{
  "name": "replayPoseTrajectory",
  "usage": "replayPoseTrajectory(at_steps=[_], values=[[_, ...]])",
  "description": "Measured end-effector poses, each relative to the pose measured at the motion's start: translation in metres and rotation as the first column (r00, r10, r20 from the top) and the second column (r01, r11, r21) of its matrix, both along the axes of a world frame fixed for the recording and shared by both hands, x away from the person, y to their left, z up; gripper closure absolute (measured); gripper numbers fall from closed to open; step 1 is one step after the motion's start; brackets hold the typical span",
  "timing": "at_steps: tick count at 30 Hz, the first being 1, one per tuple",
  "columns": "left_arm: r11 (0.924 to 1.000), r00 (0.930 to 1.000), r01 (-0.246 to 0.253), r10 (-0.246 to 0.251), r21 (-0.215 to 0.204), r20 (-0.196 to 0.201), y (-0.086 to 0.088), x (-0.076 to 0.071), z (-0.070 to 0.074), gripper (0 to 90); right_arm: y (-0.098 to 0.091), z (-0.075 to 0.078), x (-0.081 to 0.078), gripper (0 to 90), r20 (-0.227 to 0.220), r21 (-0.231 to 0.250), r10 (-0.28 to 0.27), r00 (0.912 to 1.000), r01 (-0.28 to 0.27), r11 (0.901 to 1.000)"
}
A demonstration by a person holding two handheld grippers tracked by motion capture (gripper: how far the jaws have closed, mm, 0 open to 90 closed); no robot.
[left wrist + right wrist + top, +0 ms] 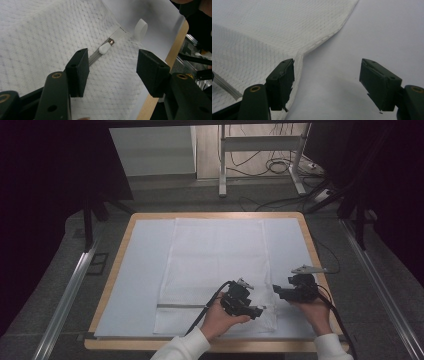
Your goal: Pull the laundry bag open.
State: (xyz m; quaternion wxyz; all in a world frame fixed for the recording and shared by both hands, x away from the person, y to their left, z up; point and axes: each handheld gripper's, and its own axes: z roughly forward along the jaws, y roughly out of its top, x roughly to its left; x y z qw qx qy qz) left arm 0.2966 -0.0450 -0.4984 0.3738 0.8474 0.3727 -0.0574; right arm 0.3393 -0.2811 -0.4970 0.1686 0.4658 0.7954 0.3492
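Wooden-edged table [116, 270], pale sheet [145, 265], metal frame legs [222, 165], floor cables [277, 167]

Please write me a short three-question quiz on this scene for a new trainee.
1. True or false: the left gripper is clamped on the white zipper pull.
2. Which thing lies nearest the right gripper? A) the zipper pull B) the side edge of the white quilted cover C) the white loop tab
3. What runs along the cover toward the zipper pull?

Key:
1. False: the jaws stand open, short of the pull, with nothing between them.
2. B: the edge sits by one jaw, ungripped.
3. A grey zipper.
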Motion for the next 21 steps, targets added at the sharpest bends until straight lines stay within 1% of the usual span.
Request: replayPoseTrajectory(at_steps=[13,21], values=[[1.0000,0.9992,0.006,-0.006,-0.005,-0.040,-0.009,0.005,-0.005,43.8,-0.001,0.001,0.000,27.4,0.003,-0.001,-0.004,1.0000,0.004,1.0000],[0.9999,0.9975,0.008,-0.008,-0.007,-0.071,-0.015,0.009,-0.010,44.0,-0.001,0.001,0.000,27.4,0.002,0.002,-0.005,1.0000,0.005,1.0000]])
